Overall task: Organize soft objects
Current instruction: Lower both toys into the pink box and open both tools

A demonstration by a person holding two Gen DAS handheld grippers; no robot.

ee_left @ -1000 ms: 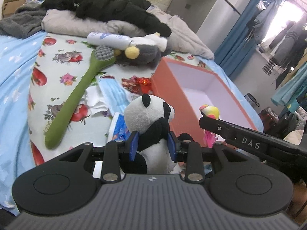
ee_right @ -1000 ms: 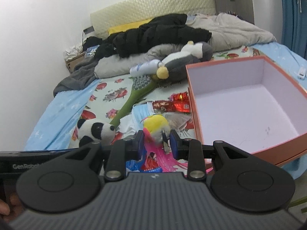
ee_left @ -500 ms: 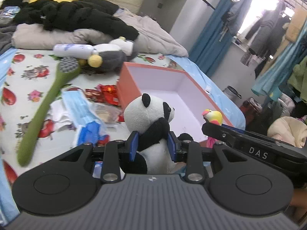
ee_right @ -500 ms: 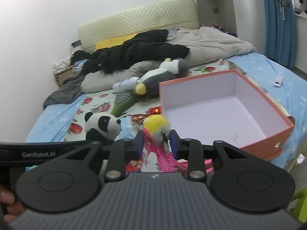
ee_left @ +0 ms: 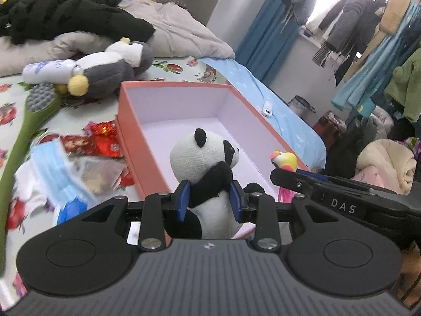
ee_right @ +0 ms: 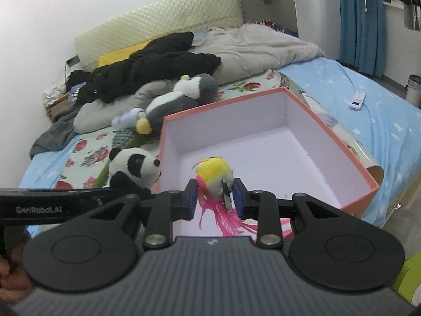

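My left gripper is shut on a small panda plush, held upright over the near end of the open orange box on the bed. My right gripper is shut on a yellow bird toy with pink feathers, held above the box's near left corner. The bird toy and the right gripper's arm show at the right of the left wrist view. The panda shows at the left of the right wrist view. A grey and white penguin plush lies beyond the box.
A green long-handled brush, a blue face mask and red wrappers lie left of the box. Black clothing and a grey quilt are heaped near the headboard. A white remote rests on the blue sheet.
Both grippers have swung right, from above the clutter on the flowered sheet to over the orange box, each still holding its toy.
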